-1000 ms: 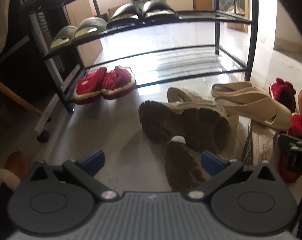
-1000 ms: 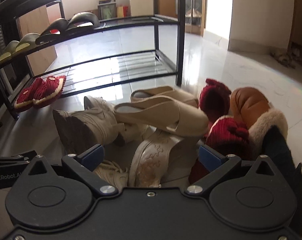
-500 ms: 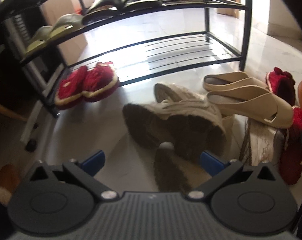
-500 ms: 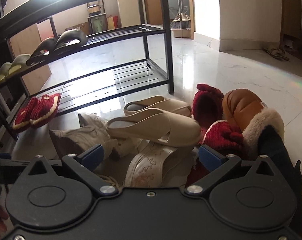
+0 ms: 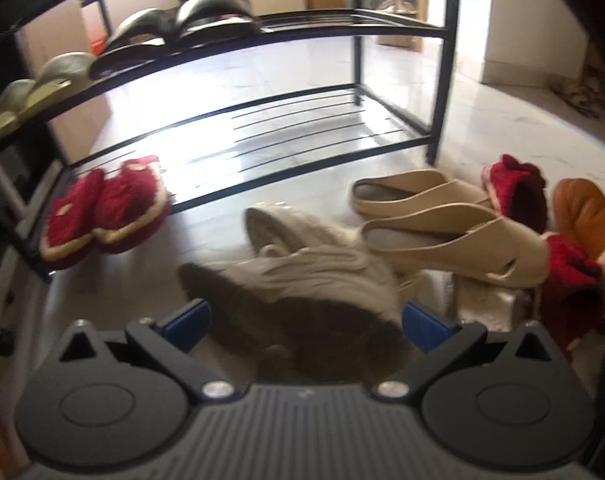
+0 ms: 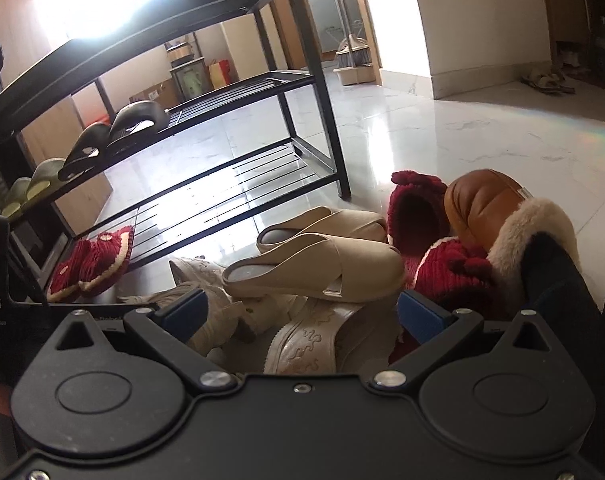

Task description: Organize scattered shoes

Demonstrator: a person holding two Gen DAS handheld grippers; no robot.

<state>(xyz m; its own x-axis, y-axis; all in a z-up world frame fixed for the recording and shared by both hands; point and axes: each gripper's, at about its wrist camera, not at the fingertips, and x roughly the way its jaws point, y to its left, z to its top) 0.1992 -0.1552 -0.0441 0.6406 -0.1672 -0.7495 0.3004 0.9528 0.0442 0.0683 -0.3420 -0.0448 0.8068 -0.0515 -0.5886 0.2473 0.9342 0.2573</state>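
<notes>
Shoes lie in a heap on the pale floor (image 6: 482, 128), near the front of a black rack (image 5: 444, 80). The left gripper (image 5: 304, 322) has its blue-tipped fingers (image 5: 186, 320) spread wide on either side of a beige boot (image 5: 302, 280), which lies on its side with its dark sole toward the camera; the view is blurred, and whether the pads touch the boot cannot be told. Just right of the boot, two tan mules (image 5: 450, 236) rest one beside the other, the nearer one propped on a cream sandal (image 6: 306, 344) that is tipped on edge. Farther right are red knit slippers (image 6: 418, 208) and a brown fur-lined slipper (image 6: 486, 204), touching each other.

The right gripper (image 6: 302, 314) is also spread open, holding nothing, above the near edge of the heap.

On the rack's bottom shelf, at the left end, a pair of red slippers with cream trim (image 5: 106, 212) sits side by side. On the shelf above are olive slides (image 5: 34, 92) at the left and dark slides (image 5: 182, 24) beside them.
</notes>
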